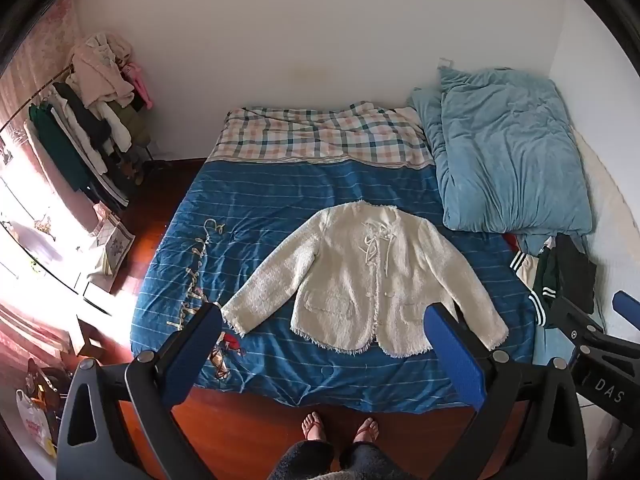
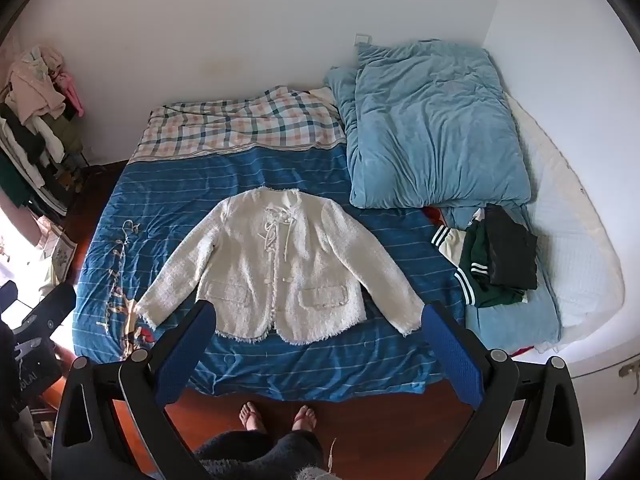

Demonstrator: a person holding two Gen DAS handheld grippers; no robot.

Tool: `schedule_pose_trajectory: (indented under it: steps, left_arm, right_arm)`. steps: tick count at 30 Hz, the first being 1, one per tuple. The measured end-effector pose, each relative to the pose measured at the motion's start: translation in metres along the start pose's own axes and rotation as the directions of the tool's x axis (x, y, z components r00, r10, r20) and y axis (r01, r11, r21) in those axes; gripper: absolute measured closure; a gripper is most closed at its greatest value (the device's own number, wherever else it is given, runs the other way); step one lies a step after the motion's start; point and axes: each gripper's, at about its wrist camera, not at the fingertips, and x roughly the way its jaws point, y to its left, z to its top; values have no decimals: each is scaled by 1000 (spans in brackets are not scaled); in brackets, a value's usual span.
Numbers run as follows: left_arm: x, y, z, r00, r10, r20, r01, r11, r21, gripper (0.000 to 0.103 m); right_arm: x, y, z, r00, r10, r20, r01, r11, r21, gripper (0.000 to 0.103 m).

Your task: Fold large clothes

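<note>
My left claw [image 1: 324,344] and right claw [image 2: 320,340] both hang spread wide with nothing between the blue pads, tipped down over the bed [image 1: 280,360]. The cream-white fuzzy tweed jacket [image 1: 360,280] lies flat and face up at the centre of the blue striped bedspread, sleeves splayed toward seven and five o'clock. A folded dark green and black clothes pile [image 2: 496,256] sits at three o'clock.

Both wrist views look steeply down from the bed's [image 1: 280,376] foot — sharing the whole bed.
</note>
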Motion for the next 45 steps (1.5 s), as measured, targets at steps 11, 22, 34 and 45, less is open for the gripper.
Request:
schedule_pose_trajectory:
  steps: [11, 22, 34, 45]
  left_arm:
    - [0, 0, 0, 1000, 8, 15, -8, 1000, -5, 0]
    - [-11, -5, 0, 1000, -4, 21, 4, 1000, -4, 0]
    - [-12, -10, 4, 1000, -8, 25, 8, 1000, -5, 0]
    - [-16, -17, 9, 999, -18, 32, 18, 1000, -5, 0]
  right_arm:
    - [-1, 1, 0, 1000, -6, -4, 6, 1000, -3, 0]
    - [-6, 1, 1, 1000, -10, -1, 10, 1000, -4, 0]
    - [-9, 1, 1, 1000, -9, 2, 9, 1000, -4, 0]
    - [-12, -1, 1, 1000, -14, 4, 14, 1000, -5, 0]
